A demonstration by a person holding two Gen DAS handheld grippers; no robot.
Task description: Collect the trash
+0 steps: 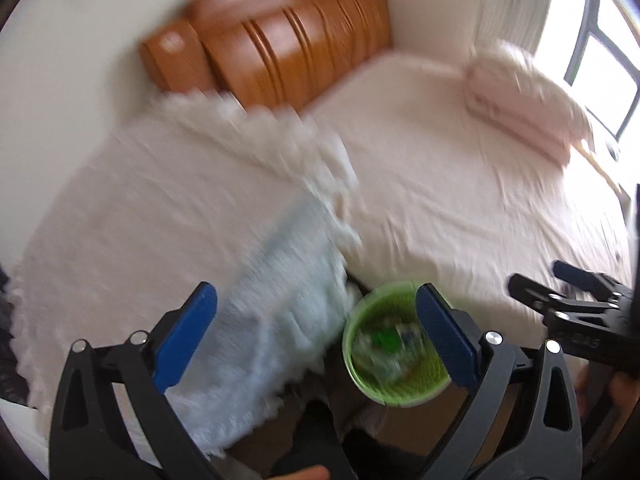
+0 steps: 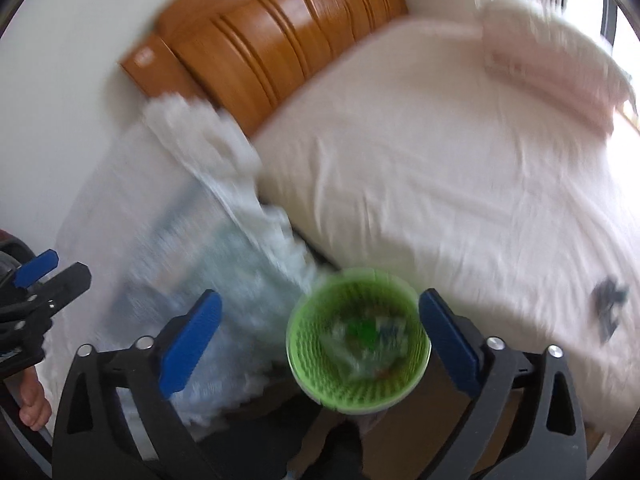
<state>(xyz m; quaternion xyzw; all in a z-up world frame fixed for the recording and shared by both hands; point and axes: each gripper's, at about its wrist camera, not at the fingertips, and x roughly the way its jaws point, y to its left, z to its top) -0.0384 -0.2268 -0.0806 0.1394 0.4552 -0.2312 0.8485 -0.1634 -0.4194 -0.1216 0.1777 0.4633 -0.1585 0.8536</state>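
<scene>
Both views motion-blurred. Left gripper [image 1: 316,336] spread, nothing between pads. Right gripper [image 2: 320,336] likewise spread and empty.

Green mesh bin [image 2: 356,384] on floor at 6 o'clock in right view, 5 o'clock in left, wedged beside the bed [image 2: 460,184]. Contents: a heap of clear and green wrapper-like scraps, too smeared to name.

Judgement: collection well along; bin already part-filled. One small dark scrap [image 2: 610,306] lies on the sheet at 3 o'clock, probably left to fetch.

Farther: fluffy white throw [image 2: 200,136] at 10 o'clock, wooden headboard [image 2: 272,40] at 12.
</scene>
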